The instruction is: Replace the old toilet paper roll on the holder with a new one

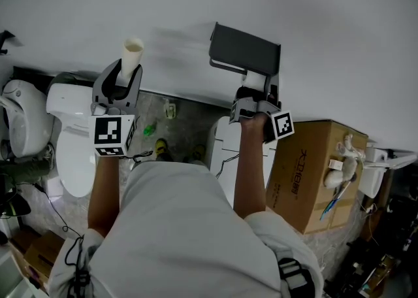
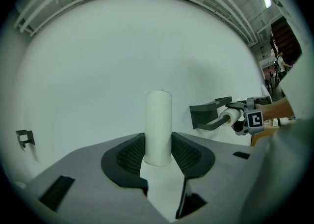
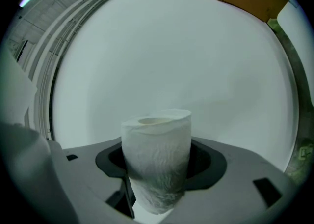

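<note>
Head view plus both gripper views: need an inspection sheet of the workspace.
Surface: white wall, bare except for the holder; speckled floor below.
Job's things: dark grey holder on the wall; empty cardboard tube, upright; new roll just under the holder, cannot tell if it is on the bar.
Clutter: cardboard box; small green item on the floor.
Grippers: left gripper fingers closed on the cardboard tube; right gripper fingers closed on the new roll.
Cables: thin black cable by the left gripper.
Surroundings: toilet at left.

Left tool (image 1: 123, 76), right tool (image 1: 257, 89): jaws gripping, arms outstretched.
</note>
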A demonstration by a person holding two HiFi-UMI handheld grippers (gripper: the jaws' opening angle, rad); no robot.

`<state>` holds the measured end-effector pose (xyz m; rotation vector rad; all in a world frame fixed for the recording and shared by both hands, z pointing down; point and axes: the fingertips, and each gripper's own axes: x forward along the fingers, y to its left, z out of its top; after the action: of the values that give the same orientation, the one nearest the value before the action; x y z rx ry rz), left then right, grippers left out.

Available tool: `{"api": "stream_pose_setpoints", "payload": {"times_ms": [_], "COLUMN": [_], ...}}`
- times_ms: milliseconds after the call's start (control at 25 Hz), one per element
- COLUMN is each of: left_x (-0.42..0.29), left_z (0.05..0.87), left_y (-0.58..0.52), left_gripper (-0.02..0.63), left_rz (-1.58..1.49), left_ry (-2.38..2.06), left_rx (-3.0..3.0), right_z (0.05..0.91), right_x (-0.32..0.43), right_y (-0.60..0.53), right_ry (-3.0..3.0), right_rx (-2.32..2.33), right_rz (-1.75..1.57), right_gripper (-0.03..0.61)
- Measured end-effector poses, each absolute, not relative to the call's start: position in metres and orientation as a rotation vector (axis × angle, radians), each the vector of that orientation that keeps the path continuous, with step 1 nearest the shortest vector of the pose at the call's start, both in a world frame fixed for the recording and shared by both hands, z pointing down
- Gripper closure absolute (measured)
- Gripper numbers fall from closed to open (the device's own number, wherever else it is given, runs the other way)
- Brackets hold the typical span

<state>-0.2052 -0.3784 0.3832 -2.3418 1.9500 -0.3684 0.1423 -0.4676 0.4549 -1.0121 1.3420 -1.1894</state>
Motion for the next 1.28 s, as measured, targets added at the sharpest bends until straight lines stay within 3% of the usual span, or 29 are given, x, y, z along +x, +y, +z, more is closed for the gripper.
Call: {"api": "stream_pose_setpoints", "payload": {"times_ms": [280,520,920,1280], "left_x": [-0.205,-0.269,-0.282,-0.269], "left_z": [0.391,0.399,0.401,0.400], "left_y": [-0.373,-0.360,-0.350,-0.354], "left_gripper": [0.428,0.428,0.428,0.426], "left_rz": [-0.375,-0.343,-0.331,-0.335], "left_ry": [2.009,2.075,2.103,2.063], "left_rx": [-2.331,-2.316,-2.316,-2.354], "right_z": [0.459,0.457,0.455,0.455], "right_x": [0.123,0.055,0.032,0.032], "right_y": [-0.475,-0.478,-0.475,-0.464], "right_ry": [1.361,1.393,1.403,1.427], "right_rx": [-0.982,-0.948,-0.919,-0.908], "right_rz": [-1.246,-1.253,-1.272,-1.273], "right_gripper": [0.282,0.295,0.293,0.250]}}
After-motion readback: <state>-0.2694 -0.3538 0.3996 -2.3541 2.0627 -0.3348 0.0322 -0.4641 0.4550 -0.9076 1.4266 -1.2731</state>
